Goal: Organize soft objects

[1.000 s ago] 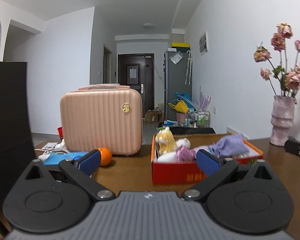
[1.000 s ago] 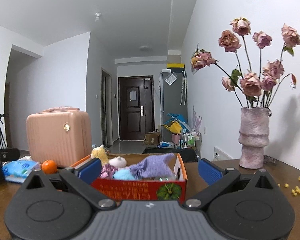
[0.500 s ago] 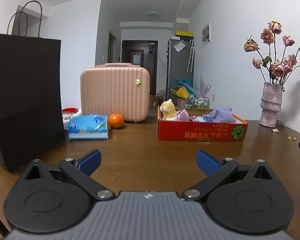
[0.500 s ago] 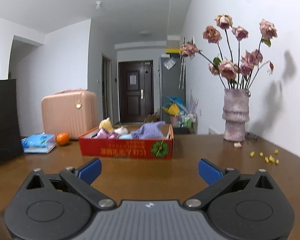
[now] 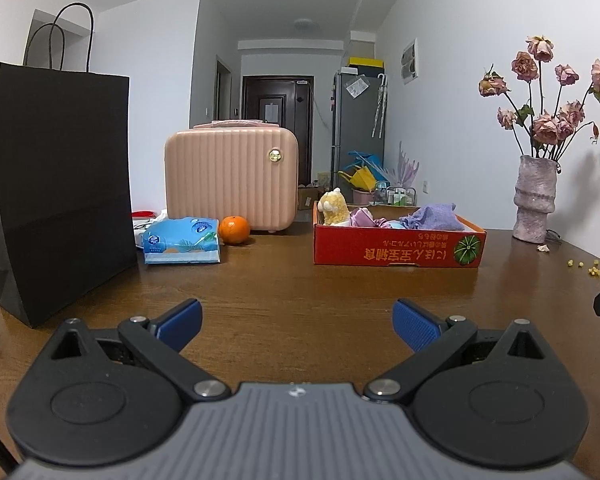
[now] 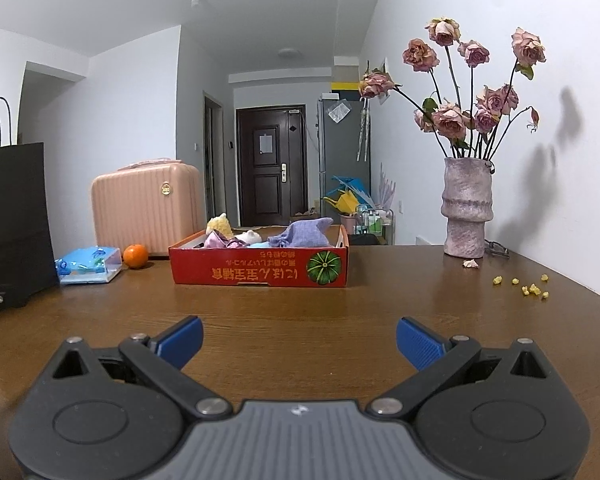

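- Two grippers, both empty and both low over the wooden table (image 5: pixel 292 280), face the same red cardboard box (image 5: pixel 396 250) that holds the soft things.
- Left wrist view: the left gripper (image 5: pixel 296 322) has its blue pads spread wide with only bare tabletop between them. The box sits in the middle right of the frame, ahead and off to the right of the gripper's line, well apart from the fingertips. Its long printed side runs across the frame, facing the gripper. Inside, a yellow plush toy (image 5: pixel 334 210) stands at the box's left end, pink cloth (image 5: pixel 362 216) beside it, and a purple cloth (image 5: pixel 436 216) heaped toward the right end.
- Also in that view, left of centre: a pink suitcase (image 5: pixel 230 178) behind an orange (image 5: pixel 234 230) and a blue tissue pack (image 5: pixel 182 246), with a black paper bag (image 5: pixel 60 184) at the far left and a vase of dried roses (image 5: pixel 534 196) at the far right.
- Right wrist view: the right gripper (image 6: pixel 299 340) is likewise spread, nothing pinched. Here the box (image 6: pixel 260 270) lies just left of centre, nearly straight ahead, its long side again across the frame and its right end turned a little into view. The purple cloth (image 6: pixel 302 234) is the item nearest this gripper's line; the plush toy (image 6: pixel 219 226) is at the far left corner.
- My reading: the right gripper has the straighter run to the box; the left would need to swing rightward first.
- Scattered yellow crumbs (image 6: pixel 530 286) lie on the table to the right, clear of that path.
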A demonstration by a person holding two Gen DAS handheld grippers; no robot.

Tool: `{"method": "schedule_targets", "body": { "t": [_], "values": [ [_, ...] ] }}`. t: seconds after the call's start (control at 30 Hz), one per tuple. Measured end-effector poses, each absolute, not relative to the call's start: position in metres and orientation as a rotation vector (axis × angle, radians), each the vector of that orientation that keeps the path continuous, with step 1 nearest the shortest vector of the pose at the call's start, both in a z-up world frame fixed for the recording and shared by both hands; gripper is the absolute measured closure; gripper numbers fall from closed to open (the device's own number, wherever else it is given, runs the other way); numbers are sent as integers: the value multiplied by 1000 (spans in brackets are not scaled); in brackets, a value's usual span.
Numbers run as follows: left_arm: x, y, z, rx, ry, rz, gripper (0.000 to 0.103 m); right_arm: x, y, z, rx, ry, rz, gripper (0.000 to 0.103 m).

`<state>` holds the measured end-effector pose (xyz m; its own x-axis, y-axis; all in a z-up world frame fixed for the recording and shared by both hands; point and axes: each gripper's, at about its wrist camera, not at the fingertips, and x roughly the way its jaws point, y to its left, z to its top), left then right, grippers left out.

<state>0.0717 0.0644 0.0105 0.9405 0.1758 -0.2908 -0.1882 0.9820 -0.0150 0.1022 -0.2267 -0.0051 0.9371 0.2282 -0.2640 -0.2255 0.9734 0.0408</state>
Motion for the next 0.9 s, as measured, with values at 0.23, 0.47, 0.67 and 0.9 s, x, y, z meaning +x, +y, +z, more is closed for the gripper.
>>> {"method": "schedule_targets", "body": {
  "t": [0.23,0.47,0.67,0.9],
  "values": [
    [68,64,10,-45,287,186,0,98,-225,-3,12,265,236,0],
    [67,65,11,-47,285,185,0,97,-224,-3,13,265,239,0],
    [66,64,11,-48,285,183,0,97,-224,-3,14,266,240,0],
    [66,64,12,-46,285,180,0,96,-223,-3,16,268,242,0]
  ]
}}
